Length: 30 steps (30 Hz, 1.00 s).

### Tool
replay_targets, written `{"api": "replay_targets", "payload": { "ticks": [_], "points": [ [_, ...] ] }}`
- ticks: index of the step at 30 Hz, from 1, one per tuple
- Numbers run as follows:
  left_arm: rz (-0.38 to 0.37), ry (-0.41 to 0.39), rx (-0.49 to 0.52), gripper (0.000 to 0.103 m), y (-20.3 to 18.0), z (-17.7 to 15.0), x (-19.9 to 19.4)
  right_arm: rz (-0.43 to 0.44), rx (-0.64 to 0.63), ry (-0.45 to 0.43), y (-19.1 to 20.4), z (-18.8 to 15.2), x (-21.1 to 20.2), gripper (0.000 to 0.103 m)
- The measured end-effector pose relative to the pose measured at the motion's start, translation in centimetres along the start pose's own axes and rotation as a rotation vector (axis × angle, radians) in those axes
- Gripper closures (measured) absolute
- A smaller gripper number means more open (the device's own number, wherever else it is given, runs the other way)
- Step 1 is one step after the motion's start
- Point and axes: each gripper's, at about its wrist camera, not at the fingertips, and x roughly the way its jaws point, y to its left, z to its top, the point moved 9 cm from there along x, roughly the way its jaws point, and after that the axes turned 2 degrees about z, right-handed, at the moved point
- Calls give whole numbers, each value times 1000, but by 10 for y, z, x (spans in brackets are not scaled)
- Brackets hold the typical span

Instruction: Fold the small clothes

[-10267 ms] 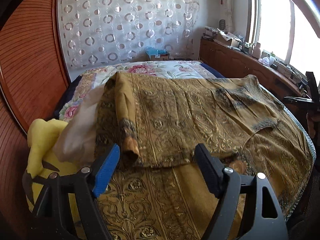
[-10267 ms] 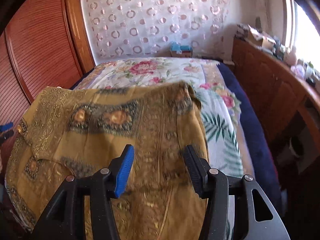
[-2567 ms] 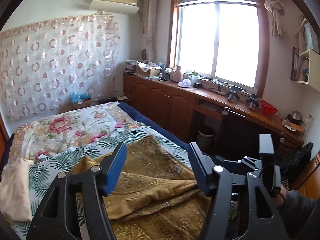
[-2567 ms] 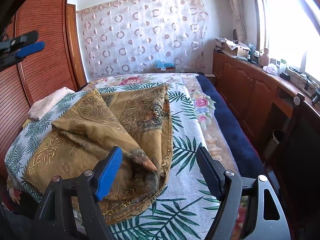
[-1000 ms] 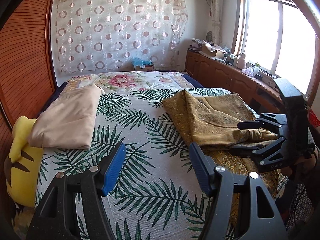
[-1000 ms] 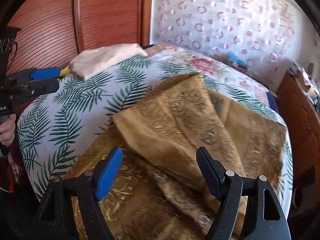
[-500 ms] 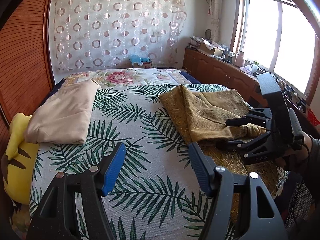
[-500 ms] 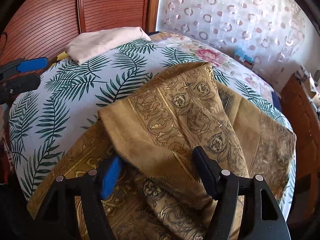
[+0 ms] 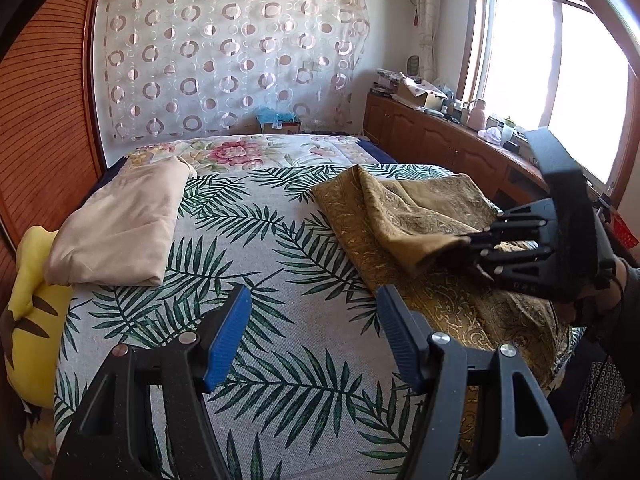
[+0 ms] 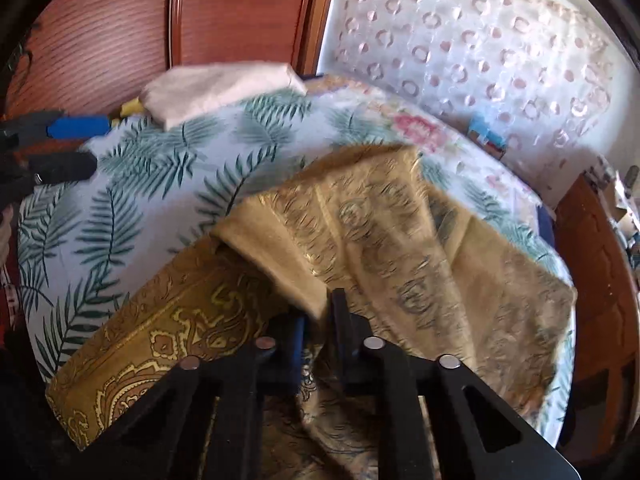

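Observation:
A golden-brown patterned garment lies bunched on the right side of the palm-leaf bedspread. My right gripper is shut on a folded edge of this garment; it also shows in the left wrist view, pinching the cloth's near corner. My left gripper is open and empty, above the bedspread's front middle, left of the garment. In the right wrist view the left gripper shows at the far left.
A folded beige cloth lies at the bed's left side, beside a yellow plush toy. A wooden wardrobe stands left. A wooden counter with clutter runs along the right under the window.
My right gripper has closed on the golden garment's folded edge, having been open around it half a second ago. My left gripper has stayed open over the bedspread.

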Motion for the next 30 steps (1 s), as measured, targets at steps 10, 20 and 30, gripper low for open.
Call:
{"api": "replay_targets", "payload": {
  "ticks": [10, 20, 30],
  "points": [
    [-1, 4, 10, 36, -7, -3, 1, -193, 189, -117, -106, 15, -44, 95],
    [-21, 27, 31, 36, -21, -8, 7, -338, 446, -62, -188, -12, -33, 66],
    [-70, 51, 68, 36, -50, -15, 14, -221, 404, -52, -124, -56, -53, 64]
  ]
}}
